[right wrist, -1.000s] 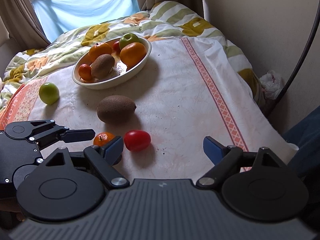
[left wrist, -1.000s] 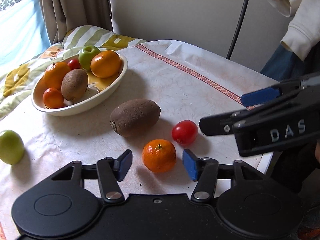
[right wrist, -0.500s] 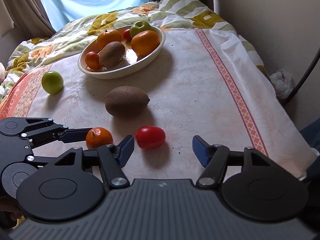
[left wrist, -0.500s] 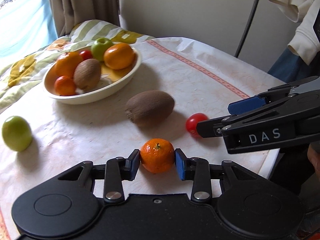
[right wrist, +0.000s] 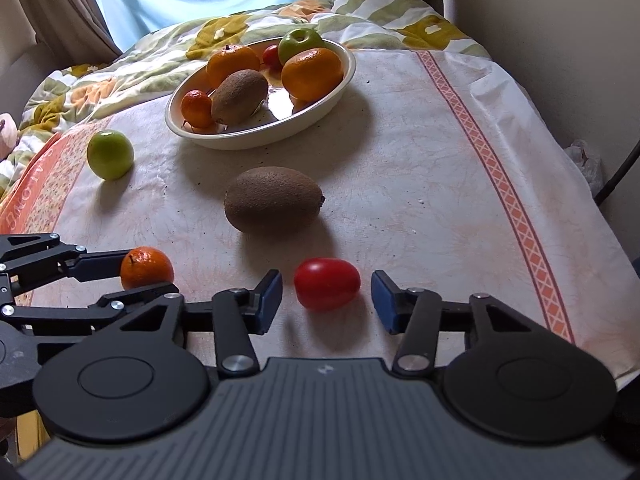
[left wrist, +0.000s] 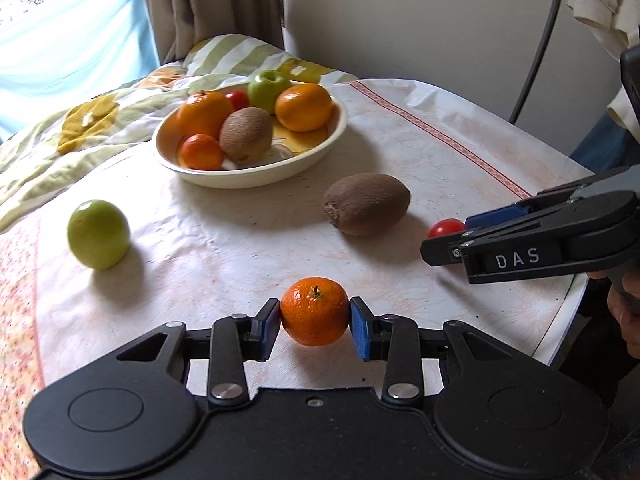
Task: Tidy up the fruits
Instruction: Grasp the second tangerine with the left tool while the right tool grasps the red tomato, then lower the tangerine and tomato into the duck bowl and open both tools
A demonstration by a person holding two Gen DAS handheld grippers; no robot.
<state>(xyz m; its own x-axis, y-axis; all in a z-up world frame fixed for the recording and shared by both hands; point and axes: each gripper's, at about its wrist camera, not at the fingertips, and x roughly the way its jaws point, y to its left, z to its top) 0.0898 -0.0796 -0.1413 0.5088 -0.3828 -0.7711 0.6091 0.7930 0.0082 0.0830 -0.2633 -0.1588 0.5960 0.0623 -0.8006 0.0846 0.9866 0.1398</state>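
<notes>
My left gripper [left wrist: 315, 322] is shut on a small mandarin [left wrist: 315, 311], just above the cloth; it also shows in the right wrist view [right wrist: 146, 267]. My right gripper [right wrist: 326, 298] is open, its jaws on either side of a red tomato [right wrist: 327, 289] with gaps on both sides; the tomato [left wrist: 445, 227] is partly hidden in the left wrist view. A loose kiwi [right wrist: 273, 199] and a green apple [right wrist: 110, 154] lie on the table. A cream bowl [right wrist: 340, 80] at the back holds oranges, a kiwi, a green apple and a tomato.
The table carries a white cloth with an orange patterned stripe [right wrist: 504, 196] along its right side. A quilted blanket [right wrist: 120, 76] lies behind the bowl. A wall and a dark cable [left wrist: 536, 44] stand to the right; the table edge [left wrist: 568, 312] is near.
My left gripper closed on the mandarin and lifted it slightly. My right gripper moved forward so its open jaws straddle the tomato, and narrowed somewhat.
</notes>
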